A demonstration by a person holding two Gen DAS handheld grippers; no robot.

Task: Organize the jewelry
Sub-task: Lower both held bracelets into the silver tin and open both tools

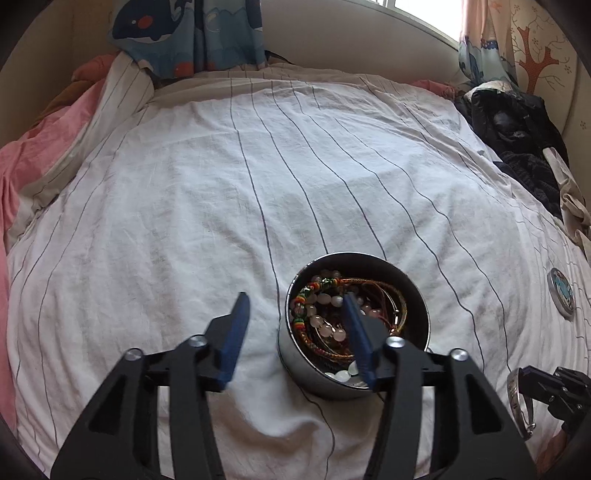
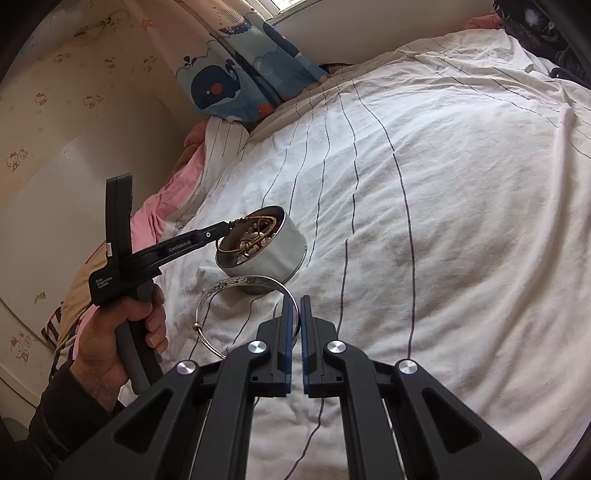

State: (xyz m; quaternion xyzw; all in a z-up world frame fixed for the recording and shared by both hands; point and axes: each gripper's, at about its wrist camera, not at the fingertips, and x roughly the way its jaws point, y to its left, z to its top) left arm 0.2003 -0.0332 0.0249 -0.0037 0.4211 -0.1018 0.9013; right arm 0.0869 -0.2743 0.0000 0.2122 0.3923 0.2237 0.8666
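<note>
Round silver metal tin (image 1: 295,354): stands lidless on the white bedsheet with thin dark stripes (image 1: 184,203), near the bed's front edge. Contents: tangle of pale pink bead bracelets (image 1: 325,321) and multicoloured woven cord bracelets (image 1: 384,291).

Left gripper (image 1: 295,306): black frame, blue pads, spread wide with nothing between them; one finger hangs over the tin's contents, the other over bare sheet beside the tin. A person's hand (image 2: 122,332) grips its handle.

Right gripper (image 2: 295,299): pads pressed together, pinching a thin silver bangle (image 2: 236,284), held just beside the tin.

Round decorated lid (image 1: 561,291): lies flat on the sheet, well apart from the tin.

Whale-print blue curtain (image 1: 184,33): hangs at the bed's far end.
</note>
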